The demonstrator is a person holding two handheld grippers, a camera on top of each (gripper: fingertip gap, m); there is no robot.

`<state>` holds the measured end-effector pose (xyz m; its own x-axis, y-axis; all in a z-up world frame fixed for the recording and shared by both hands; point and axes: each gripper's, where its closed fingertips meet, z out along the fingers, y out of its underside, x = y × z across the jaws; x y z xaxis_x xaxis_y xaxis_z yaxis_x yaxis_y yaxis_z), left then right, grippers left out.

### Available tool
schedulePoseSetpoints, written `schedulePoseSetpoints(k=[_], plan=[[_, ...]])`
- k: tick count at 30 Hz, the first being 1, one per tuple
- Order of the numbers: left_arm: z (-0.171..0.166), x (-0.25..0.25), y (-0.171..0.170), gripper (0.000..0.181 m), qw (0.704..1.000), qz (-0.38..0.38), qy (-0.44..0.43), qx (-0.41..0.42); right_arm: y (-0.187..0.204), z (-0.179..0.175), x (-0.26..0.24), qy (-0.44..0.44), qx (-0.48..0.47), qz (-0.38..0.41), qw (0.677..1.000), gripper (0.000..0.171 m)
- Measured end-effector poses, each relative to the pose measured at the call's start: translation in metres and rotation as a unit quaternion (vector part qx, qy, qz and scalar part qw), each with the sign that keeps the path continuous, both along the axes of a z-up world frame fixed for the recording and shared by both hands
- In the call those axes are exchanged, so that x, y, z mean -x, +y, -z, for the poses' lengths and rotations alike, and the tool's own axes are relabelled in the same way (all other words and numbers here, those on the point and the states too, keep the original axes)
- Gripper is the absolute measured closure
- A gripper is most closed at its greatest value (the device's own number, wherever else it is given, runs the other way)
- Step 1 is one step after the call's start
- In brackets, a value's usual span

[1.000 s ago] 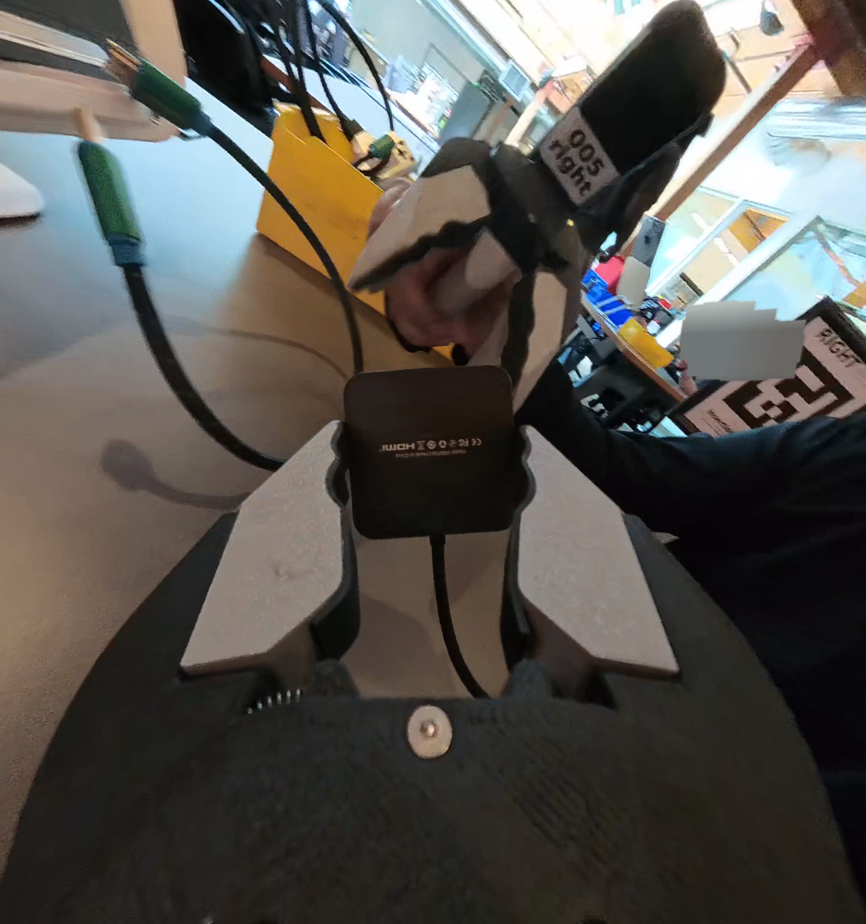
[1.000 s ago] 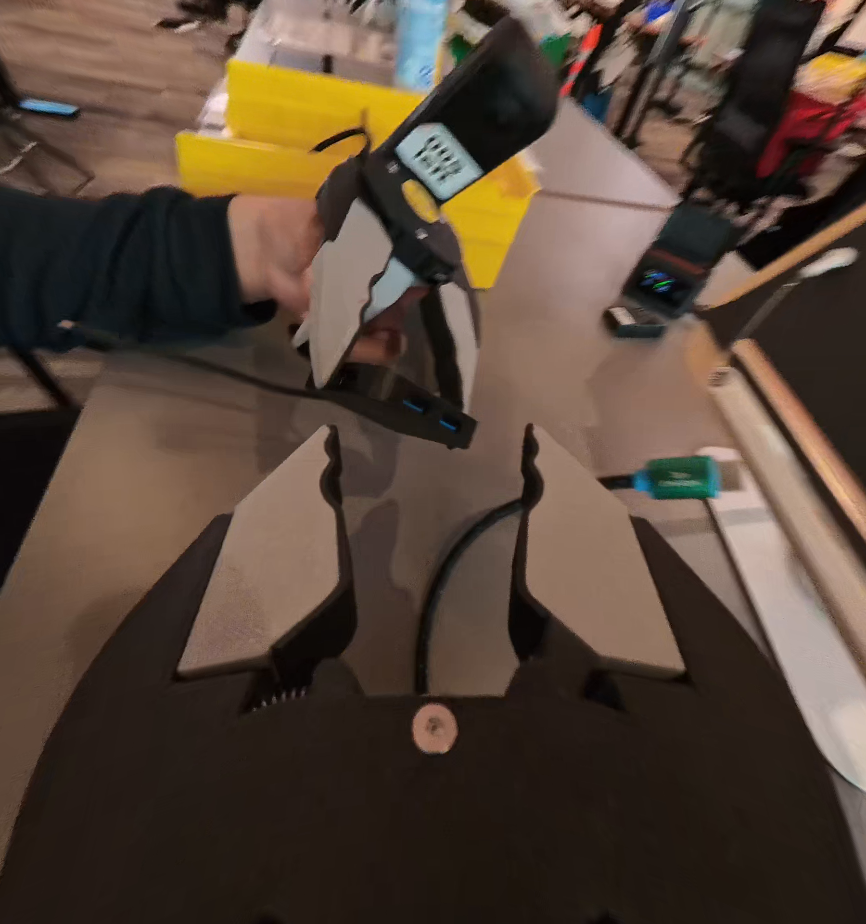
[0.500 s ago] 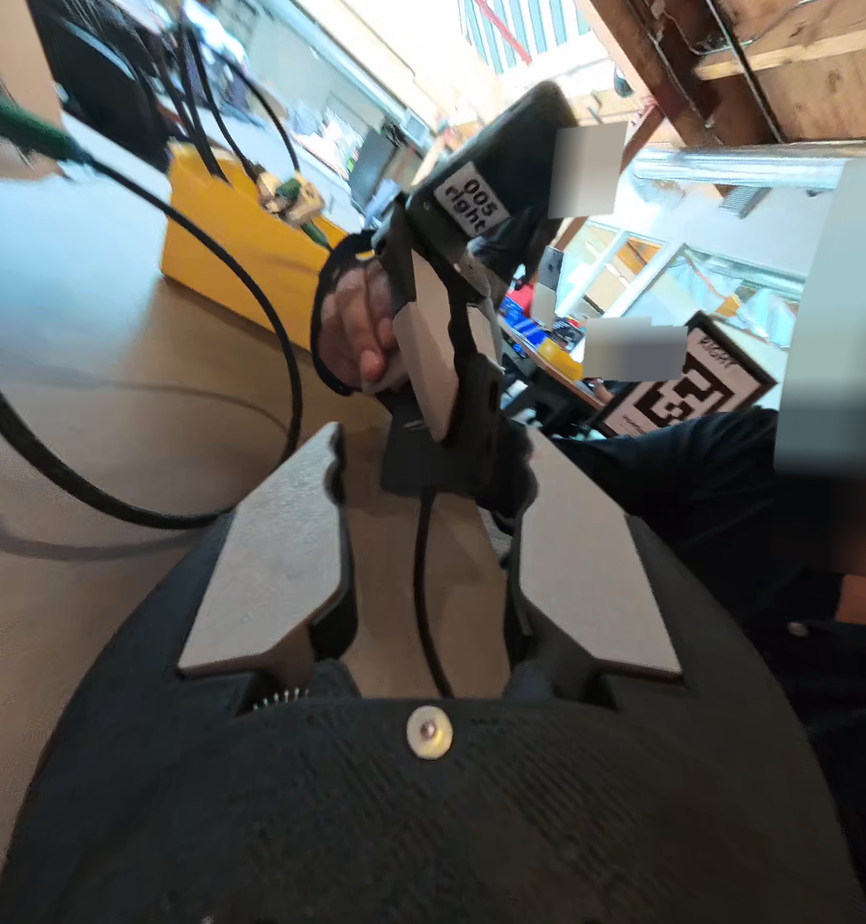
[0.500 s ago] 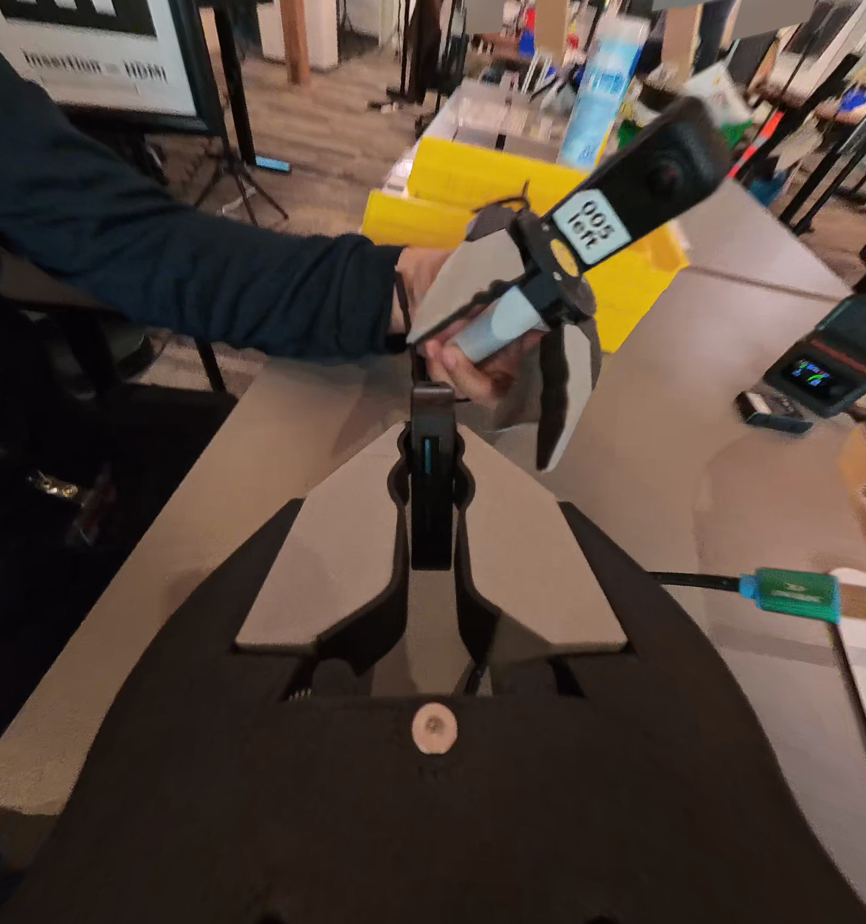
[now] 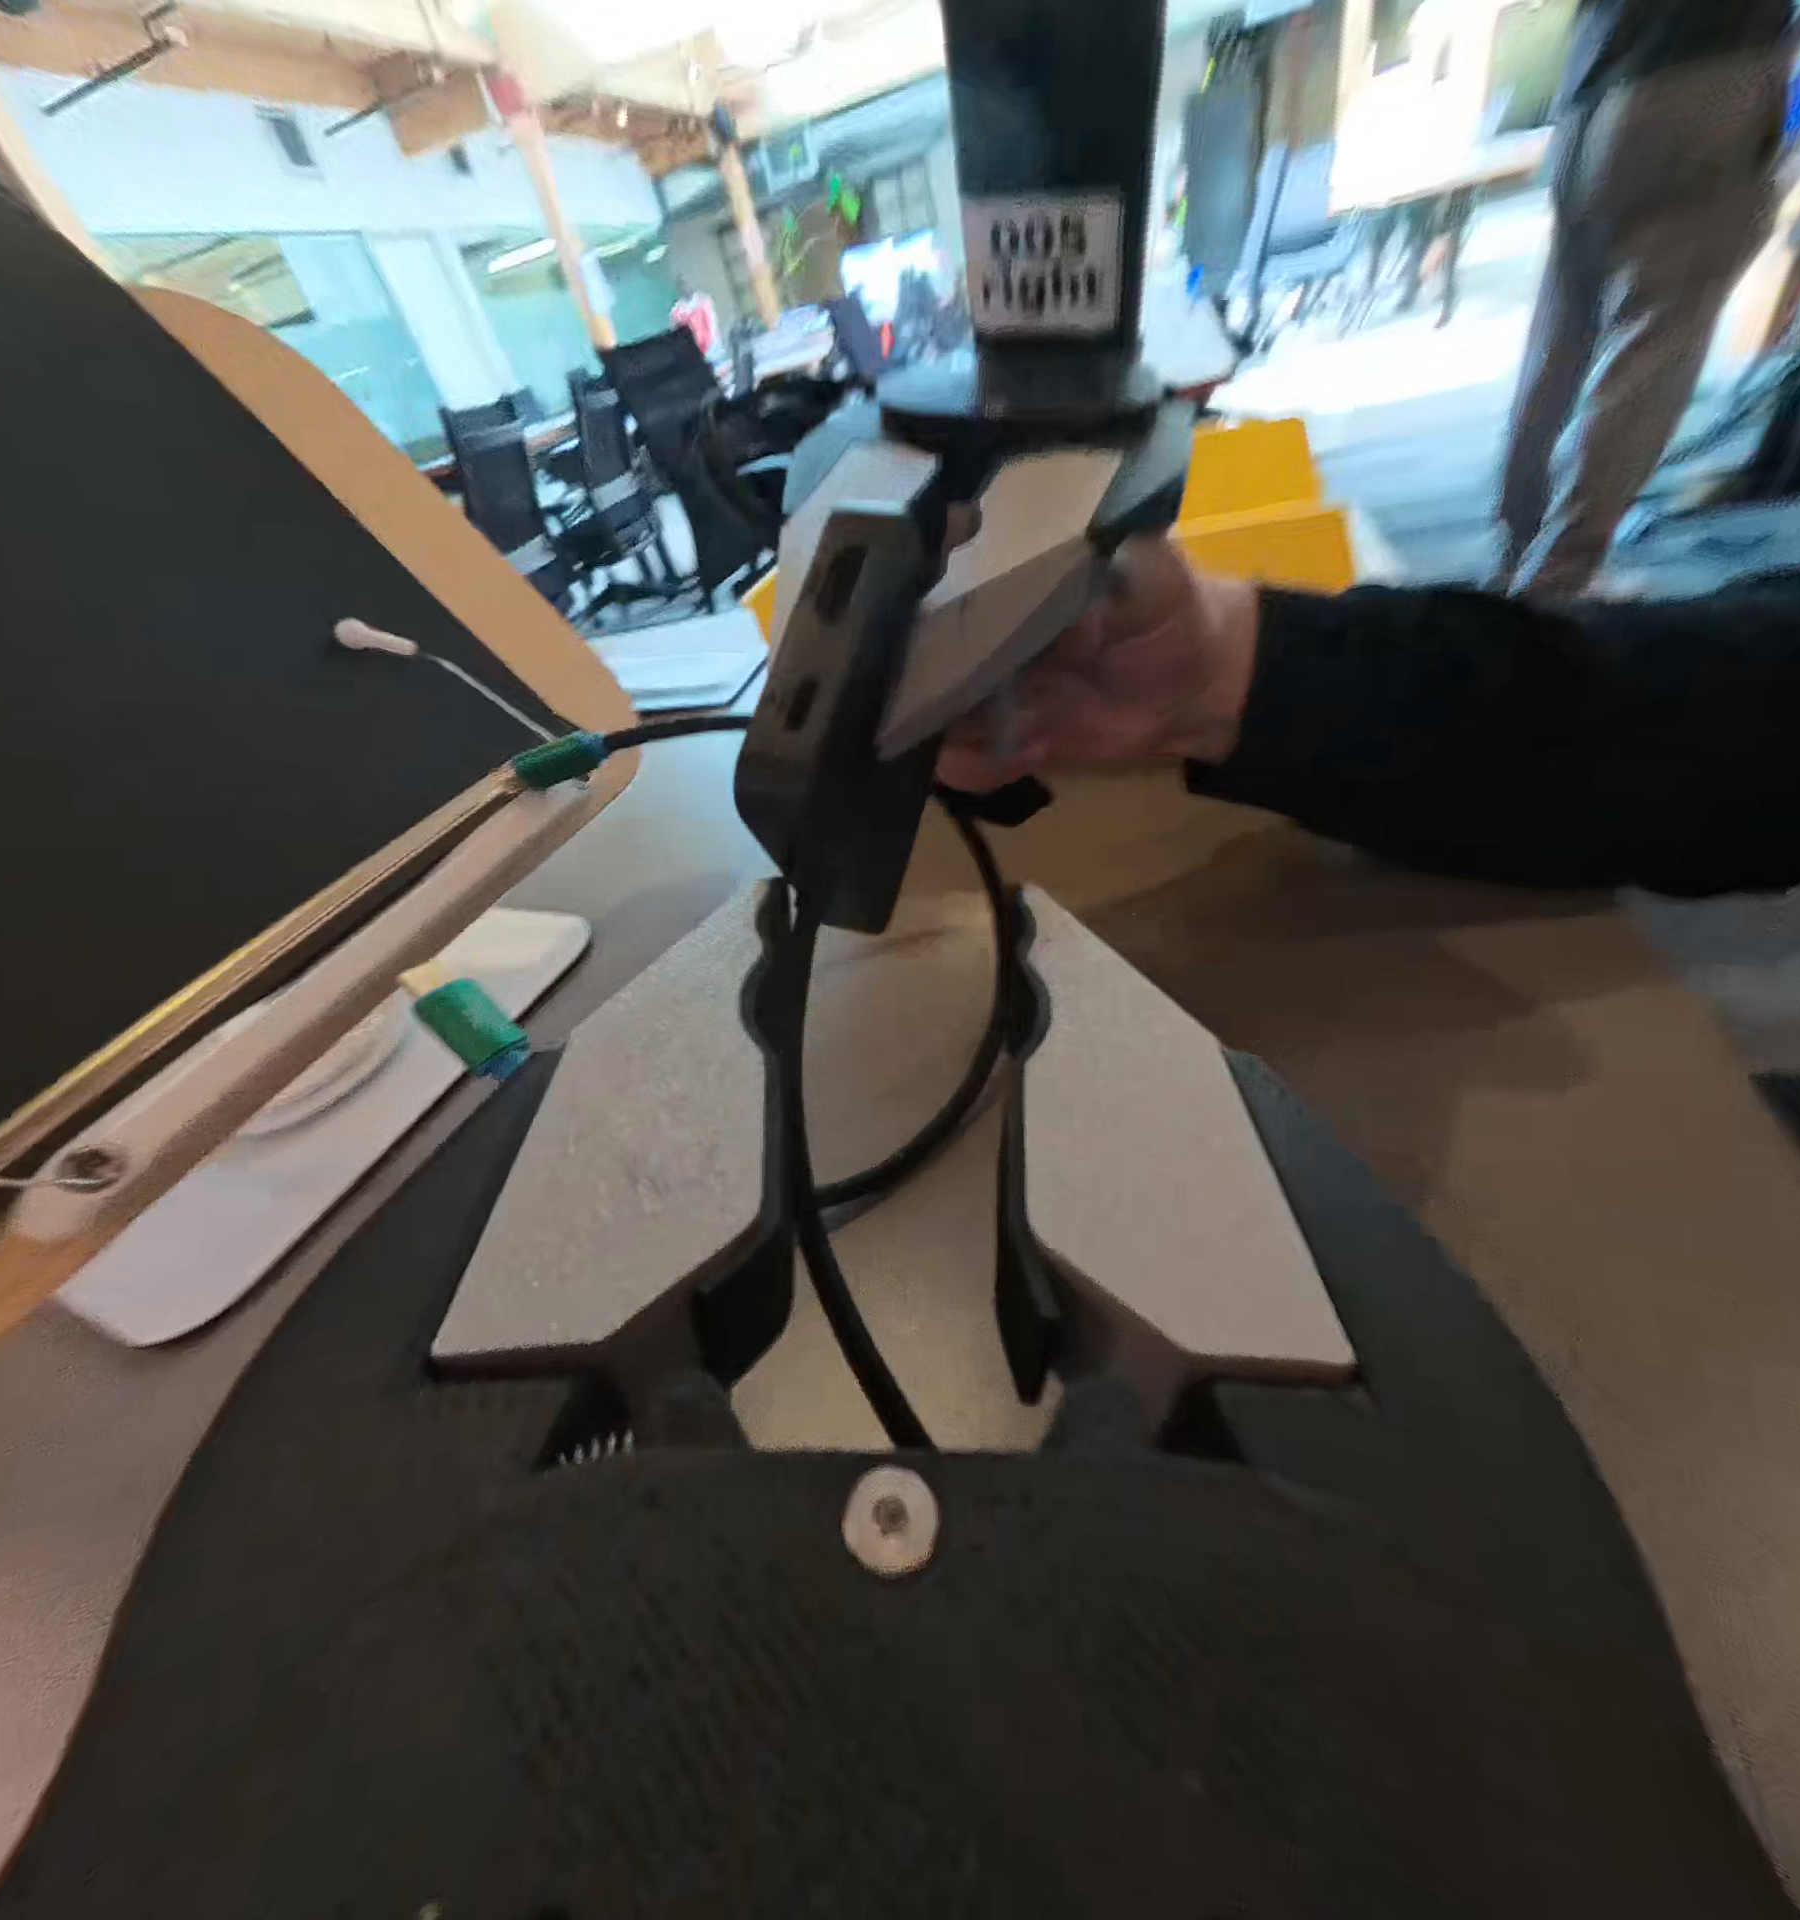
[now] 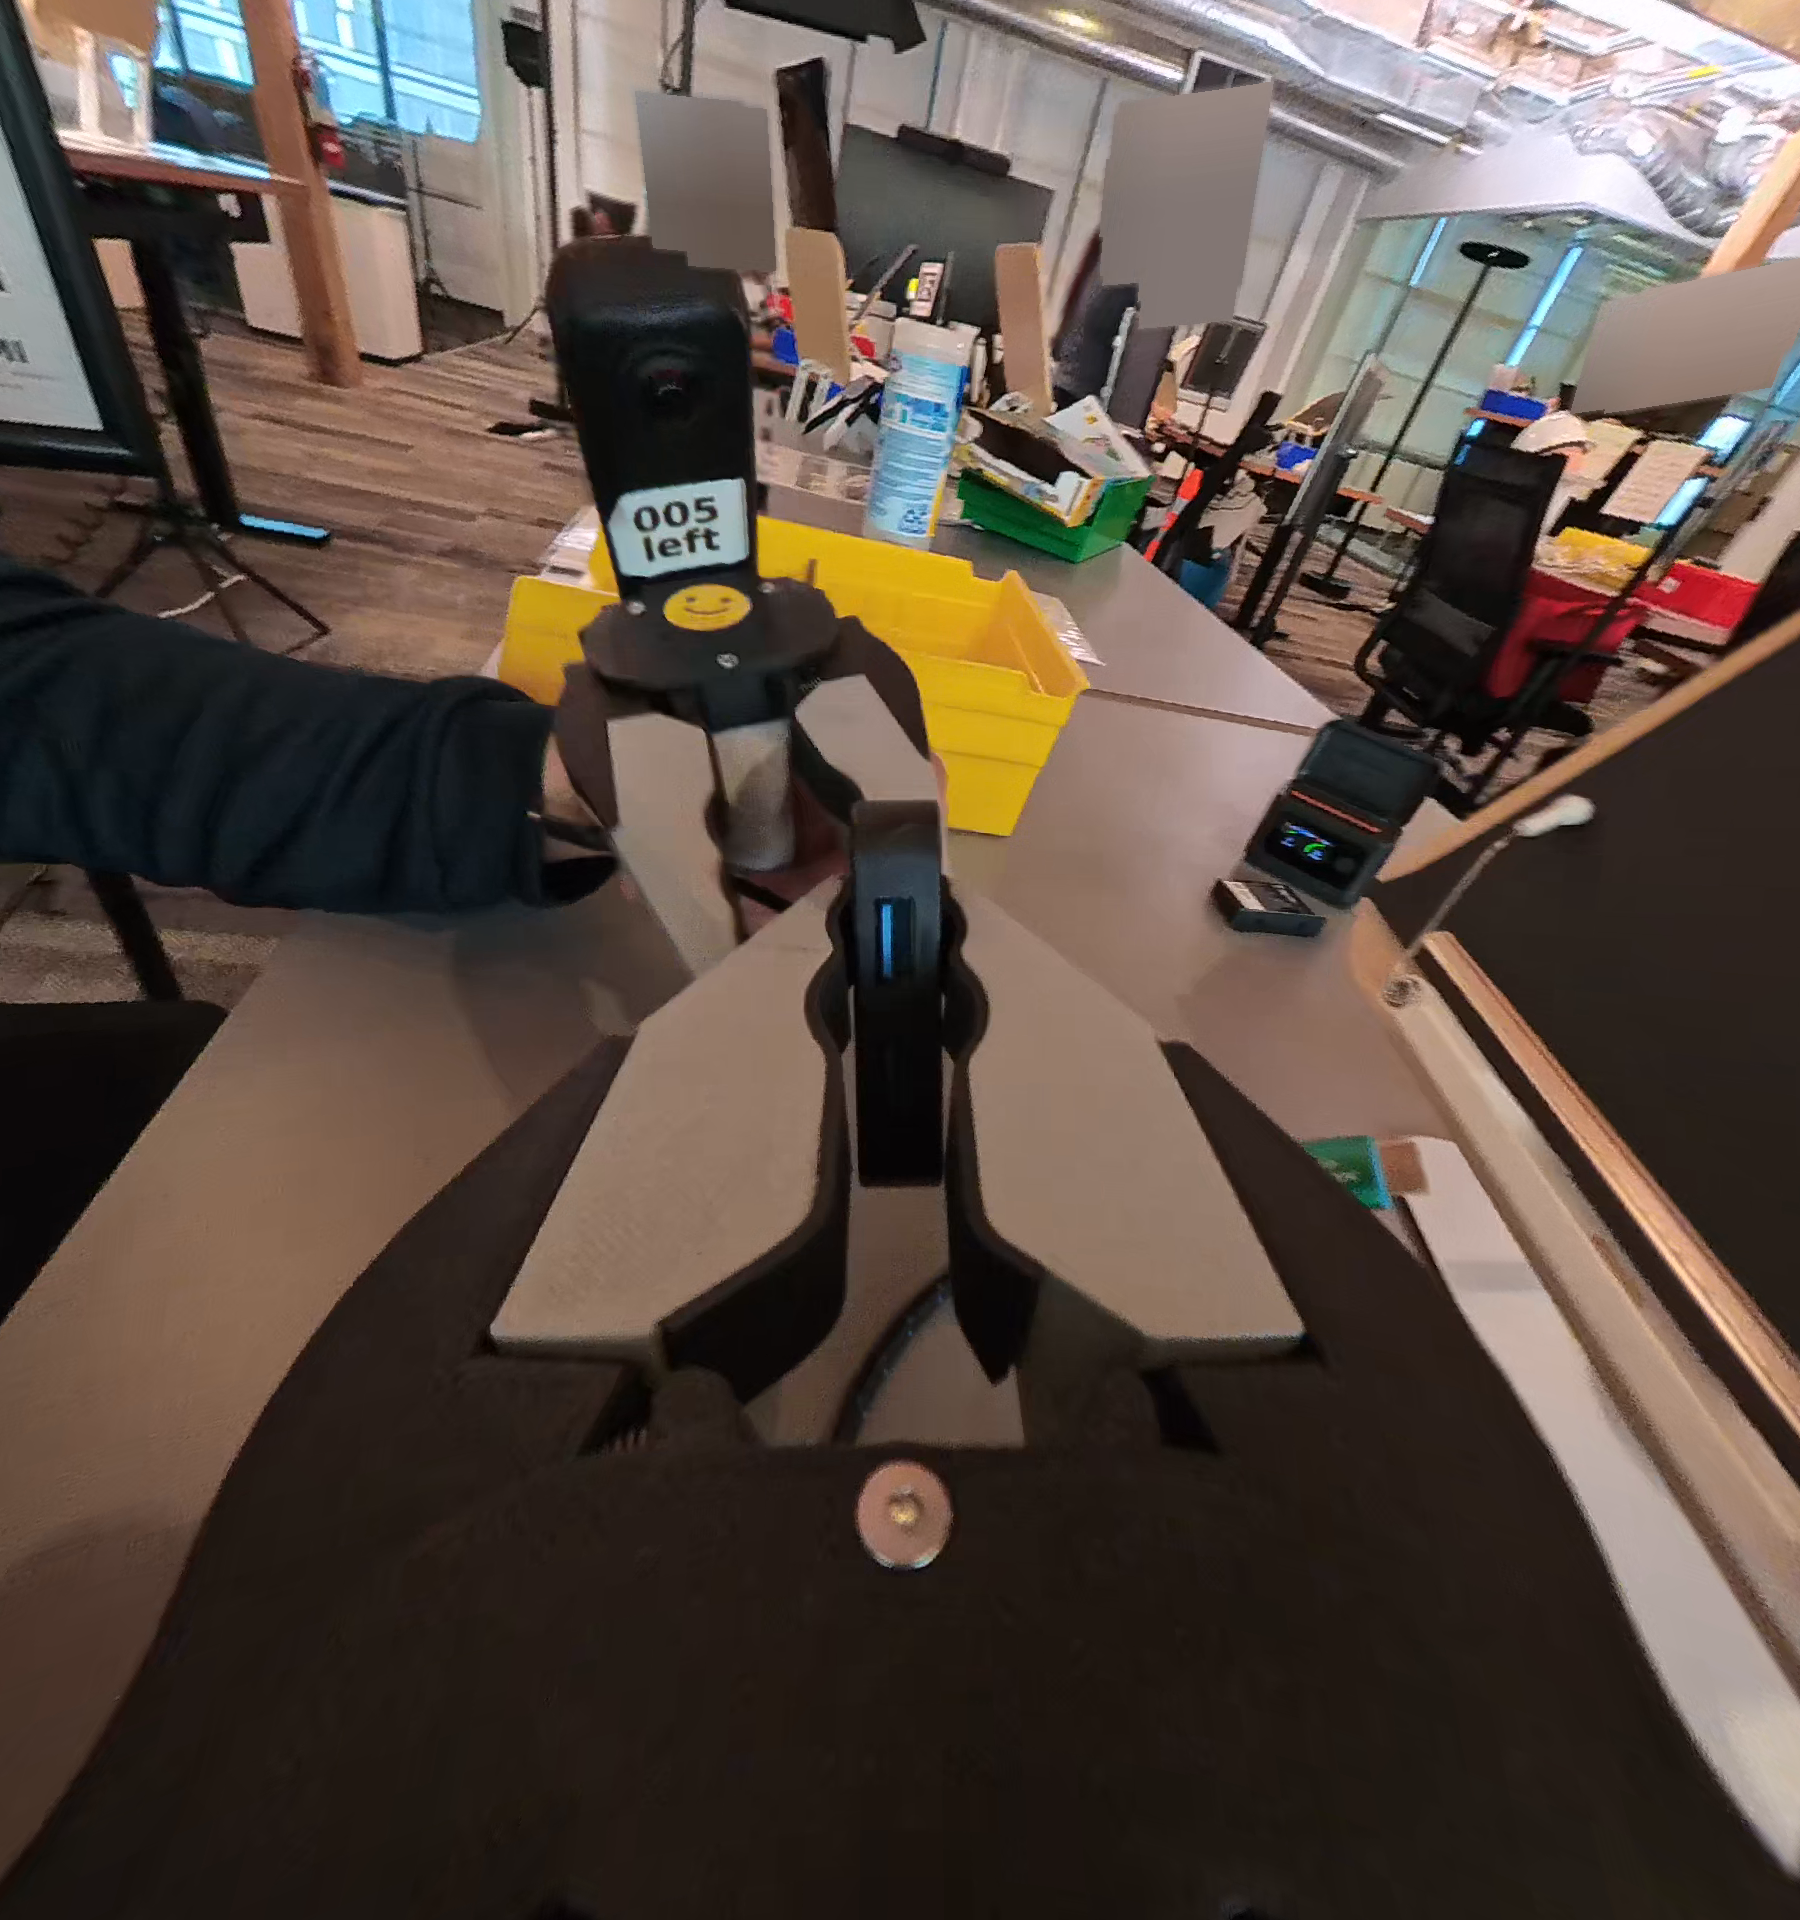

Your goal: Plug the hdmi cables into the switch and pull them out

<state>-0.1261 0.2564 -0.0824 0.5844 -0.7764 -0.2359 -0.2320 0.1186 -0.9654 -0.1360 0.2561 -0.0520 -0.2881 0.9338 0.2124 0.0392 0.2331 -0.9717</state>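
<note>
The switch (image 6: 896, 997), a thin black box, is up off the counter (image 6: 252, 1195), pinched edge-on between the two fingers of the right gripper (image 6: 896, 966), which are pressed in against its flat faces. In the right wrist view its narrow edge shows a blue-lit slot; in the left wrist view the same switch (image 5: 834, 727) hangs tilted in that gripper (image 5: 937, 582), with two dark ports showing on its side face and its own black lead (image 5: 823, 1091) dropping from the lower end.

That lead runs down through the gap of the left gripper (image 5: 891, 935), whose fingers are spread with nothing clamped; the lead passes close by the left finger, and whether it touches is hard to tell. A second black cable (image 5: 963, 1039) curves through the same gap.

One green-ended hdmi cable plug (image 5: 465, 1023) lies just beside the left gripper on a pale flat pad (image 5: 252, 1195) on the counter, unplugged. Another green plug (image 5: 553, 764) sits farther off at the edge of a tilted wooden-rimmed black board (image 5: 148, 623), its cable running toward the switch.

Behind the left gripper (image 6: 761, 790) in the right wrist view stands a yellow bin (image 6: 1000, 686) on the counter; what lies inside is hidden by its wall. Beyond it a green tray (image 6: 1052, 509) holds a jumble of packets, and a white canister (image 6: 911, 436) stands beside it. A small black device with a lit screen (image 6: 1322, 831) rests to the right
</note>
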Motion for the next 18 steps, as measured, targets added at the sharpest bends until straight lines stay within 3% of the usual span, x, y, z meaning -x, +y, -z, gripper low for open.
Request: schedulePoseSetpoints(k=[1, 5, 10, 18], plan=[[0.004, -0.001, 0.003, 0.146, 1.0, -0.014, 0.02, -0.011, -0.005, 0.002, 0.002, -0.003, 0.001, -0.01, 1.0, 0.16], [0.004, -0.01, -0.001, 0.159, 0.999, 0.001, 0.024, -0.029, -0.026, 0.016, 0.01, -0.032, 0.015, -0.067, 0.997, 0.16], [0.008, -0.007, 0.002, 0.169, 0.999, -0.002, 0.037, -0.003, -0.023, 0.016, 0.01, -0.031, 0.041, -0.072, 0.996, 0.154], [0.022, -0.004, 0.009, 0.17, 0.998, -0.019, 0.064, 0.011, -0.016, 0.023, 0.005, -0.047, 0.073, -0.08, 0.993, 0.15]])
